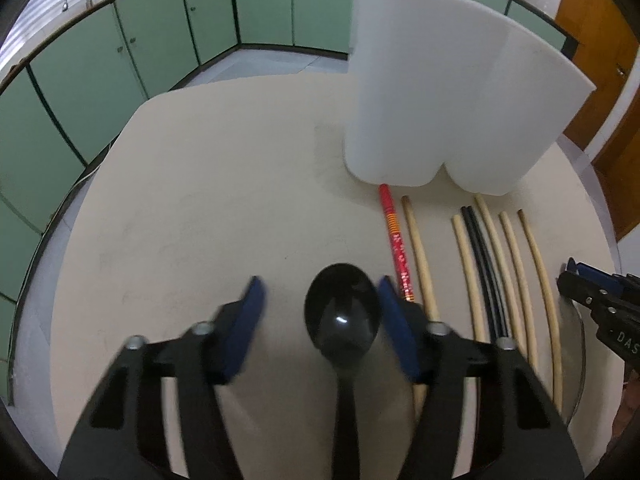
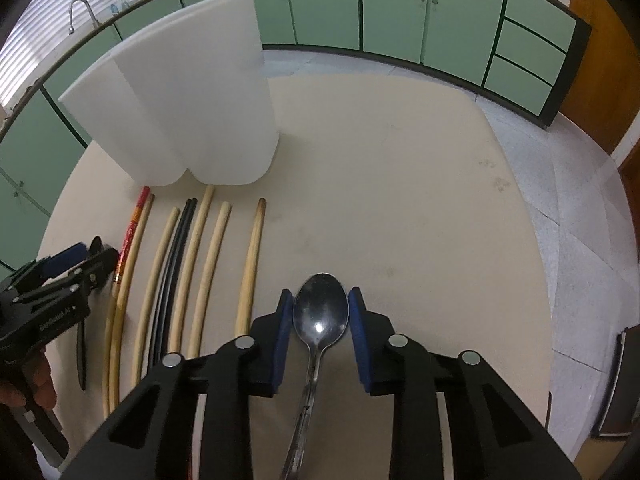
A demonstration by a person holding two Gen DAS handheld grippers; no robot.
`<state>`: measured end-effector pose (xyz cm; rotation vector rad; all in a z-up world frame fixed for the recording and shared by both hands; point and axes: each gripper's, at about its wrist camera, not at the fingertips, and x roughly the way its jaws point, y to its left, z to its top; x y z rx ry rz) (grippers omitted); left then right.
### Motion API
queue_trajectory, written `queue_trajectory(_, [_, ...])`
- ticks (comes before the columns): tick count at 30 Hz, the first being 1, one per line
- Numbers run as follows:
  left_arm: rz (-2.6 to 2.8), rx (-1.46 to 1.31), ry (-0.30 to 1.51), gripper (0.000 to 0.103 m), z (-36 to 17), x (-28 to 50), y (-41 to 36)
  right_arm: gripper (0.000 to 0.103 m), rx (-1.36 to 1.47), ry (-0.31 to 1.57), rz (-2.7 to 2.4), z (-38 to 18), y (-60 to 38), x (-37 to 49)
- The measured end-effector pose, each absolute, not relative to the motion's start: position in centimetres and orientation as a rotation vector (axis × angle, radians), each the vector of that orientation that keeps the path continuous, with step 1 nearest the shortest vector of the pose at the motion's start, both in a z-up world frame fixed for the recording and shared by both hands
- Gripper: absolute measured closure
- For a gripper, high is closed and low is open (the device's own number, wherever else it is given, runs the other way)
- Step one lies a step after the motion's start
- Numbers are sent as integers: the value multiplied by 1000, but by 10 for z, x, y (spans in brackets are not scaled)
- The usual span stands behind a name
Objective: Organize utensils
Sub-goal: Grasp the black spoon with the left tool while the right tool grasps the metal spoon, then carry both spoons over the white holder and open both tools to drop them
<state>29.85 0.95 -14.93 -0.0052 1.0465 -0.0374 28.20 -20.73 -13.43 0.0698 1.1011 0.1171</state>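
Observation:
A black plastic spoon lies on the beige table between the open fingers of my left gripper, nearer the right finger. A metal spoon lies between the fingers of my right gripper, which stand close on either side of its bowl without clearly touching. Several chopsticks lie side by side: a red one, wooden ones and a black pair. A white two-part holder stands behind them; it also shows in the right wrist view.
The round table's edge curves close on the right, with tiled floor beyond. Green cabinets ring the room. Each gripper shows in the other's view: the right gripper and the left gripper.

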Motion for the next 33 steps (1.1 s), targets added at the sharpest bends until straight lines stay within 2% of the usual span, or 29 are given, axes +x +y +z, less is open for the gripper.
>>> queue_trajectory(1, [-46,-11,1046,68,-147,299,6,75,74,1085,126,-133,-207,279])
queue_trajectory(2, [-55,-23,1046,70,-145,299,3,75,76,1064,133,-131,-207,274])
queue_trajectory(6, [-84,-65,1013,70,-141,289,6,75,80,971,160,-120,-205,250])
queue_trajectory(16, [-129,-106,670,70,-91,221,7,75,57,669,183,-71,-208,219])
queue_trajectory(26, [-151,-139,474,70,-48,207,16,75,108,497,232,-18,-216,220])
queue_trajectory(33, [-206,-165,301,70,21,239,14,75,183,379,307,37,-227,241])
